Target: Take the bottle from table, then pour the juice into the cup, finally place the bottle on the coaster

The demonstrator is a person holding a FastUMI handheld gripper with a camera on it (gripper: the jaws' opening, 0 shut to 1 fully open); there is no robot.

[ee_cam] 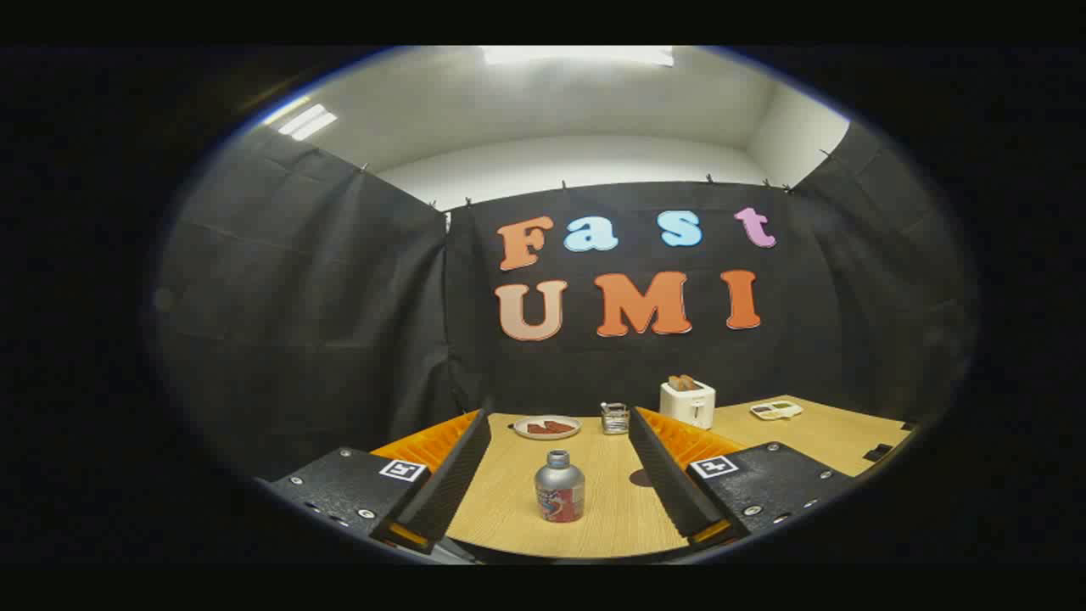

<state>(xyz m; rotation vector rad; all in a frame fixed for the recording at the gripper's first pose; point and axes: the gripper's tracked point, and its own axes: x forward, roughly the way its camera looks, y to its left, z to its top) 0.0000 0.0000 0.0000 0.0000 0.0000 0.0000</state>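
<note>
Our tool (557,458) is spread wide and grasps nothing, its fingers (450,475) flanking the upright bottle (559,487) on the desk (611,501), which we judge suits a straight approach. Beyond the fingertips stand a cup (614,417), a plate (547,427) and a toaster (687,402); a dark disc, perhaps the coaster (640,478), lies against the right finger.

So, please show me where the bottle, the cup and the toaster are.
bottle (559,494): gripper view, on its silver body, between the open fingers.
cup (614,418): gripper view, on its glass wall.
toaster (688,403): gripper view, on its white front.
</note>
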